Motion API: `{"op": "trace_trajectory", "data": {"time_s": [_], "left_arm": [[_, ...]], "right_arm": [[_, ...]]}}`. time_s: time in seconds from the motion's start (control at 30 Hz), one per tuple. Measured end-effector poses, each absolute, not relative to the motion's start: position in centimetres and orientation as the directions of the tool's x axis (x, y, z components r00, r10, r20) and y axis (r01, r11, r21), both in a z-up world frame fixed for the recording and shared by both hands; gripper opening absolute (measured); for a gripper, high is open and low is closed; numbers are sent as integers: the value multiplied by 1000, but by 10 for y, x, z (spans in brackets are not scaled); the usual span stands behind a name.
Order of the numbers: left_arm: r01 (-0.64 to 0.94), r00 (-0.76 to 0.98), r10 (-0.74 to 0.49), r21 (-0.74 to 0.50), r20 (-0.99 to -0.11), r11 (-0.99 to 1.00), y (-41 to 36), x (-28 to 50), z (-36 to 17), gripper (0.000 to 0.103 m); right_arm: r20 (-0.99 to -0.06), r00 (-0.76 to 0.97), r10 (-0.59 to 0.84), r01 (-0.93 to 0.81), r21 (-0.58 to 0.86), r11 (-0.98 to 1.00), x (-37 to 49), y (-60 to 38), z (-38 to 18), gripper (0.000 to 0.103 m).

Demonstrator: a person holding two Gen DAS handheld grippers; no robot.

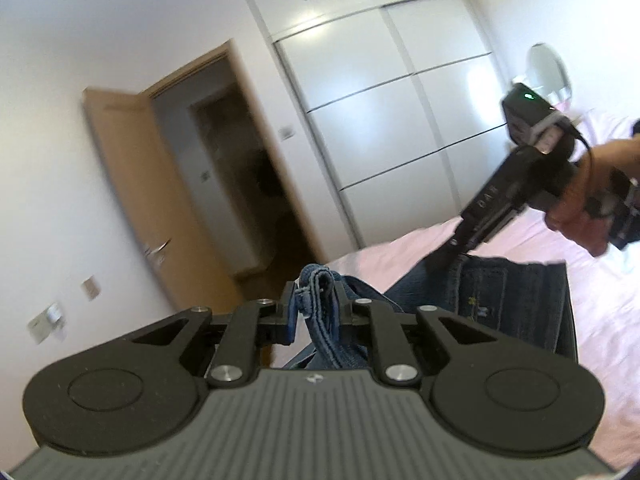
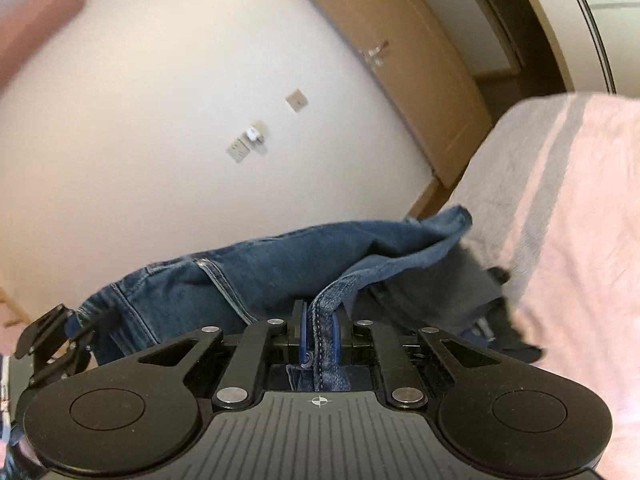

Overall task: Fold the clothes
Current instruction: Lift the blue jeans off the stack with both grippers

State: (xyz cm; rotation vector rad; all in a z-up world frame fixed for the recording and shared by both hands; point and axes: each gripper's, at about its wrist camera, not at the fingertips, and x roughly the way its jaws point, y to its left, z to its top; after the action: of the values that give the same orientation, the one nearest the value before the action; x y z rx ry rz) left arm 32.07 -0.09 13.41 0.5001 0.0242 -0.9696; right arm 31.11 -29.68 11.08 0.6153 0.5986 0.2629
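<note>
A pair of blue jeans (image 1: 504, 300) hangs in the air above the pink bed (image 1: 592, 320), stretched between both grippers. My left gripper (image 1: 318, 300) is shut on a bunched denim edge (image 1: 320, 280). My right gripper (image 2: 318, 334) is shut on a stitched denim edge (image 2: 324, 320); the jeans (image 2: 260, 268) spread away to its left. In the left wrist view the right gripper (image 1: 460, 246) shows at right, held by a hand and pinching the top of the jeans. In the right wrist view the left gripper (image 2: 76, 332) shows at the far left, closed on the jeans.
The bed's pink sheet (image 2: 580, 240) fills the right side. A white sliding wardrobe (image 1: 392, 120) stands behind it. An open wooden door (image 1: 152, 200) and wall sockets (image 2: 248, 144) lie on the white wall. A round mirror (image 1: 548, 68) is at the far right.
</note>
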Motion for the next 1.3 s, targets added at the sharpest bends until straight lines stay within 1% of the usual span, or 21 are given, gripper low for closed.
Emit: {"op": "trace_trajectory", "data": {"time_s": [0.1,0.2,0.23,0.3,0.4,0.5,0.6,0.67,0.73,0.8,0.87,0.9,1.0,1.03,1.07,1.1,1.13,1.17,1.23,1.3], "left_arm": [[833,510,-822,385,-255,397,-29,254,130,13],[881,429,-846,351,-317,316,-62,173,102,13],[896,403,-848,337,-344,289,-73,146,90,13],[931,340,-838,280,-426,235,-97,92,57,13],[976,218,-784,150,-581,160,-132,24,-5,12],[995,93,-688,42,-720,92,-157,-29,-69,12],[999,-21,-575,-31,-818,7,-171,-68,-113,13],[996,-92,-506,-79,-857,-47,-175,-80,-124,16],[992,-121,-474,-86,-872,-94,-171,-87,-126,18],[990,-123,-447,-79,-886,-115,-168,-71,-123,26],[989,-119,-429,-68,-896,-133,-166,-43,-118,40],[989,-97,-420,-40,-902,-143,-169,-29,-117,43],[984,-22,-410,53,-912,-172,-183,12,-123,54],[981,2,-411,82,-912,-177,-192,22,-127,62],[977,27,-416,111,-909,-181,-203,38,-137,65],[973,51,-420,141,-906,-184,-214,53,-148,65],[967,76,-425,170,-902,-187,-225,69,-158,68],[963,95,-430,193,-898,-190,-237,84,-170,73],[962,92,-445,195,-891,-191,-269,104,-195,73],[963,88,-460,194,-884,-187,-301,122,-221,73]], "right_arm": [[-482,793,374,-57,552,832,243,-335,116,10],[-541,759,361,-37,518,854,170,-366,101,10],[-569,742,355,-15,516,857,144,-380,87,10],[-621,699,355,2,499,867,100,-403,63,10],[-738,594,318,57,434,899,38,-432,15,10],[-844,460,278,150,382,912,-16,-463,-43,10],[-912,345,222,185,298,937,-51,-489,-92,10],[-933,312,179,184,244,952,-68,-497,-109,10],[-946,289,145,182,203,962,-79,-503,-127,10],[-947,282,151,199,212,957,-85,-504,-133,10],[-947,284,148,215,213,953,-79,-508,-145,10],[-947,290,136,227,206,952,-77,-507,-152,10],[-933,330,141,318,251,914,-89,-525,-165,11],[-931,341,130,342,251,905,-93,-529,-167,14],[-931,346,117,358,247,901,-94,-527,-169,24],[-933,344,103,371,236,898,-97,-527,-173,30],[-941,327,84,388,215,896,-107,-529,-172,46],[-950,304,66,406,192,894,-109,-527,-176,61],[-961,273,39,429,158,889,-116,-519,-183,65],[-973,228,26,448,129,884,-125,-514,-194,66]]}}
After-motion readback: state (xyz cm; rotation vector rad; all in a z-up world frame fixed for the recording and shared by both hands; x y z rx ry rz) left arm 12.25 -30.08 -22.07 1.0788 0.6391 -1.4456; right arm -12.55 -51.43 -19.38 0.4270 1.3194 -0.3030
